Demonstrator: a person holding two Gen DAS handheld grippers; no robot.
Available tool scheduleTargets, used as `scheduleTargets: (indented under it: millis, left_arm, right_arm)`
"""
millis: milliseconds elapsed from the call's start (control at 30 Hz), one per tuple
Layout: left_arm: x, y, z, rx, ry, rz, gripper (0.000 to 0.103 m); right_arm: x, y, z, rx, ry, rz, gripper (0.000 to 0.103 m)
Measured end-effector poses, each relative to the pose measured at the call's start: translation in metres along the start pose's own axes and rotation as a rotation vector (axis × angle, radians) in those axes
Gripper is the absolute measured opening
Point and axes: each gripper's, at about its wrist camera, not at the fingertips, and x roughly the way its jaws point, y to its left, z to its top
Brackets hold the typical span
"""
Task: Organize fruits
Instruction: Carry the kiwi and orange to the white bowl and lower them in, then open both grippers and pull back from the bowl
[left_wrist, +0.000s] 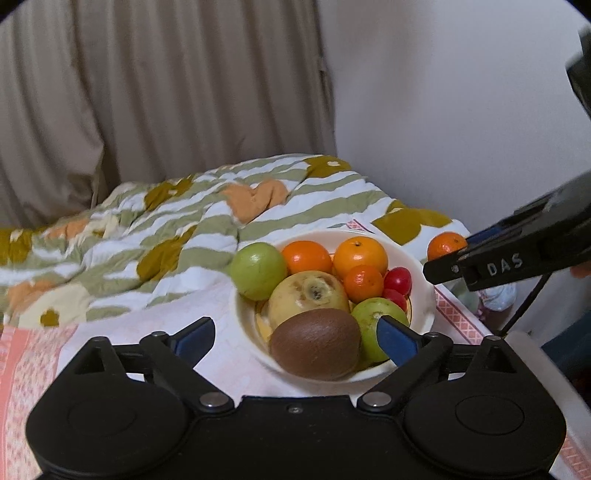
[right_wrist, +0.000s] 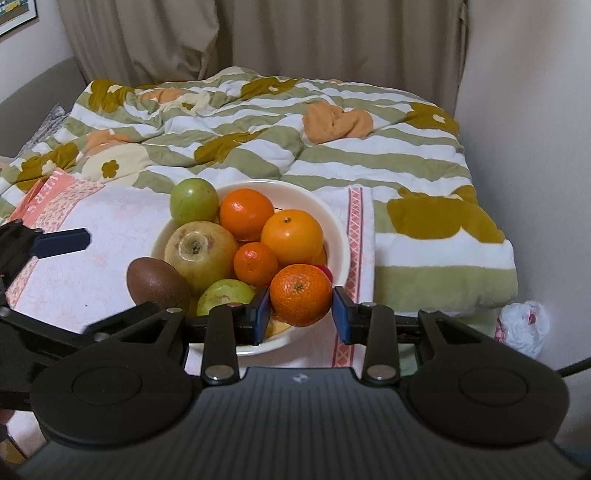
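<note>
A cream bowl (left_wrist: 424, 295) holds several fruits: two oranges (left_wrist: 360, 256), a small mandarin (left_wrist: 364, 282), green fruits (left_wrist: 258, 271), a yellowish round fruit (left_wrist: 308, 299), red cherry tomatoes (left_wrist: 398, 280) and a brown kiwi (left_wrist: 316, 345) at its near edge. My left gripper (left_wrist: 295, 338) is open, its blue pads wide on either side of the kiwi and not pressing on it. My right gripper (right_wrist: 300, 308) is shut on a mandarin (right_wrist: 301, 295), held just above the bowl's near right rim (right_wrist: 334, 229).
The bowl stands on a white and pink patterned cloth (right_wrist: 103, 229) over a bed. A rumpled striped quilt (right_wrist: 258, 147) lies behind it, then a beige curtain (right_wrist: 295, 37). A wall closes the right side, with a white plastic bag (right_wrist: 524, 326) at its foot.
</note>
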Motion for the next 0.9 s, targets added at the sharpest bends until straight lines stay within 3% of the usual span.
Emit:
scheduleTargets:
  millis: [233, 533, 633, 700, 900]
  left_arm:
    - [-0.027, 0.027, 0.004, -0.152, 0.040, 0.008, 0.103]
    - [-0.041, 0.035, 0.000, -0.175, 0.042, 0.051, 0.103]
    - [-0.044, 0.033, -0.003, -0.174, 0.038, 0.069, 0.103]
    - [-0.047, 0.031, -0.005, -0.180, 0.038, 0.078, 0.103]
    - [-0.069, 0.024, -0.008, -0.190, 0.014, 0.099, 0.103]
  right_arm:
    - [0.016, 0.005, 0.001, -0.019, 0.017, 0.036, 0.051]
    - [0.033, 0.002, -0.007, -0.018, 0.024, 0.050, 0.053]
    - [0.031, 0.002, -0.007, -0.036, 0.007, 0.054, 0.065]
    - [0.026, 0.001, -0.009, -0.045, -0.010, 0.040, 0.101]
    - [-0.007, 0.004, -0.015, -0.056, -0.079, 0.024, 0.103]
